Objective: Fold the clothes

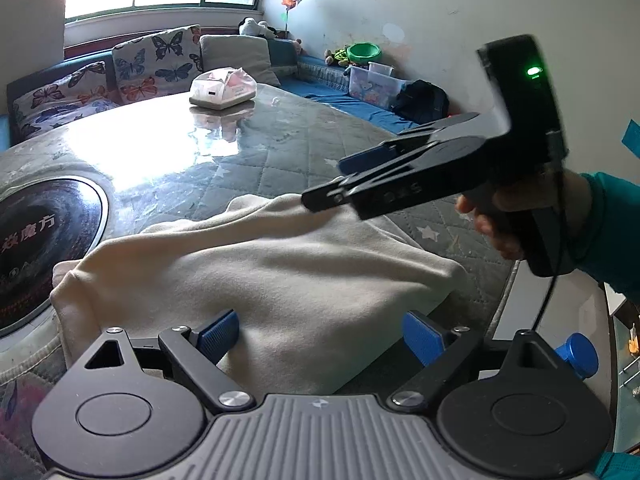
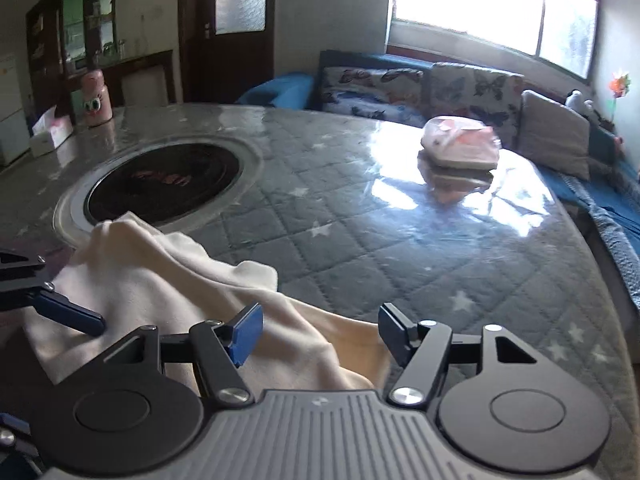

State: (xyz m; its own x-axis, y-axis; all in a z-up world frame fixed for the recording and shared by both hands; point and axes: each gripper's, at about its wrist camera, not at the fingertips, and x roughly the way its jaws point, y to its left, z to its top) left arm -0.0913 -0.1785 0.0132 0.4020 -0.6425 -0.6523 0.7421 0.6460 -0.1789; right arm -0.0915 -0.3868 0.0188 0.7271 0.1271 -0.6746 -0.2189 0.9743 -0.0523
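A cream garment (image 1: 280,276) lies folded on the grey quilted table (image 1: 280,140), near its front edge. My left gripper (image 1: 322,338) is open just above the garment's near edge, with nothing between its blue pads. My right gripper (image 2: 320,330) is open over the garment (image 2: 160,280), holding nothing. In the left wrist view the right gripper (image 1: 336,184) comes in from the right, held in a hand, its tips over the garment's far edge. In the right wrist view one left finger (image 2: 72,314) shows at the left edge, resting by the cloth.
A round black inset plate (image 2: 164,184) sits in the table beside the garment. A bagged pink-and-white bundle (image 2: 460,142) lies further back. A pink bottle (image 2: 96,98) and tissue box (image 2: 50,132) stand at the far left. A sofa with butterfly cushions (image 1: 152,64) lines the wall.
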